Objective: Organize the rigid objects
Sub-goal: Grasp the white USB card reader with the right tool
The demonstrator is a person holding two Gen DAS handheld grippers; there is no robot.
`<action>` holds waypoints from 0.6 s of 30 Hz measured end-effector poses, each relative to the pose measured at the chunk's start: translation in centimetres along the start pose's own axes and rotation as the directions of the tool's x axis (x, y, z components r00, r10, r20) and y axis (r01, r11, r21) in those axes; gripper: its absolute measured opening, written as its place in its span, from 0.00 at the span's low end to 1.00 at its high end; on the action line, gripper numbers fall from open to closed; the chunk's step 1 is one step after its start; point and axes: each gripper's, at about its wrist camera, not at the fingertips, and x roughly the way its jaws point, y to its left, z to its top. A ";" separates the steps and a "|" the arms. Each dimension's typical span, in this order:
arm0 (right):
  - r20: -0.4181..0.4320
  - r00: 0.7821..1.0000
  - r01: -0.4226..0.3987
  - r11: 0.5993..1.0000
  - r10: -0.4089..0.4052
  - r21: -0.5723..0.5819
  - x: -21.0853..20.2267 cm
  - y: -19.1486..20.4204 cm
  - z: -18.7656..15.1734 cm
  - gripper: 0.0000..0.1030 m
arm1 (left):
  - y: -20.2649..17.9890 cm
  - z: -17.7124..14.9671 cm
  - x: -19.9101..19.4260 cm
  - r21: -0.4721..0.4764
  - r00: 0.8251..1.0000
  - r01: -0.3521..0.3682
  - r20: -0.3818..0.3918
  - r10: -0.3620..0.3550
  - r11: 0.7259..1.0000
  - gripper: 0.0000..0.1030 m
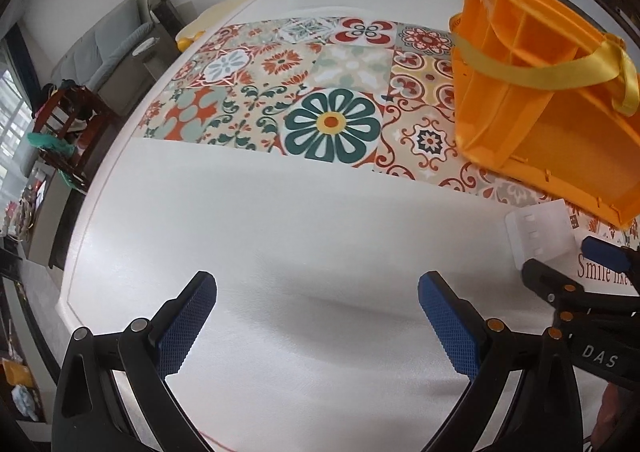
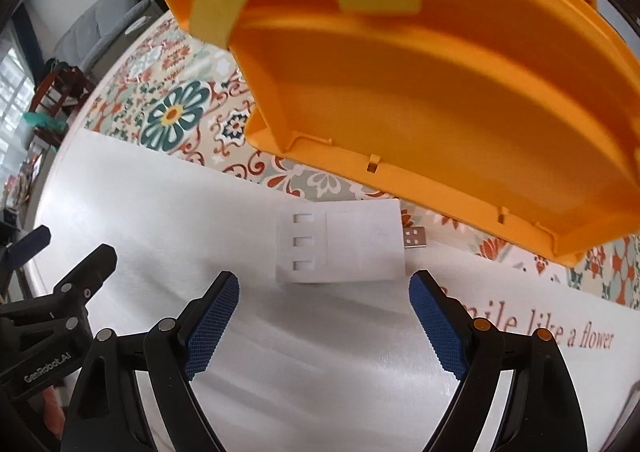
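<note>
An orange plastic organizer basket (image 1: 536, 100) with inner dividers and a yellow ribbon handle (image 1: 560, 68) stands on the patterned part of the table; it fills the top of the right wrist view (image 2: 440, 92). A flat white USB device (image 2: 340, 248) with a metal plug (image 2: 415, 238) lies on the white cloth in front of the basket; it also shows in the left wrist view (image 1: 538, 236). My right gripper (image 2: 324, 316) is open and empty, just short of the device. My left gripper (image 1: 318, 324) is open and empty over bare white cloth, left of the right gripper (image 1: 576, 264).
The table (image 1: 280, 212) carries a cloth with a floral tile band (image 1: 332, 124) and the words "Smile like a flower" (image 2: 560, 332). The table's left edge drops to a room with a wooden chair (image 1: 68, 124) and a sofa (image 1: 108, 48).
</note>
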 end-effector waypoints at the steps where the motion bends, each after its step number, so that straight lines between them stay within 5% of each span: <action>1: 0.000 1.000 -0.004 1.000 0.004 -0.002 0.3 0.0 0.0 0.85 | -0.2 0.0 0.3 0.002 1.000 -0.004 -0.005 0.004 1.000 1.00; 14: 0.014 1.000 0.010 1.000 -0.010 0.003 2.2 -0.5 0.3 0.84 | -0.7 0.5 1.9 -0.011 1.000 0.001 -0.026 -0.001 1.000 1.00; 18: 0.026 0.999 0.027 0.999 -0.026 -0.023 2.2 -0.1 0.4 0.75 | -1.0 0.7 1.8 -0.002 1.000 -0.011 -0.018 0.011 1.000 1.00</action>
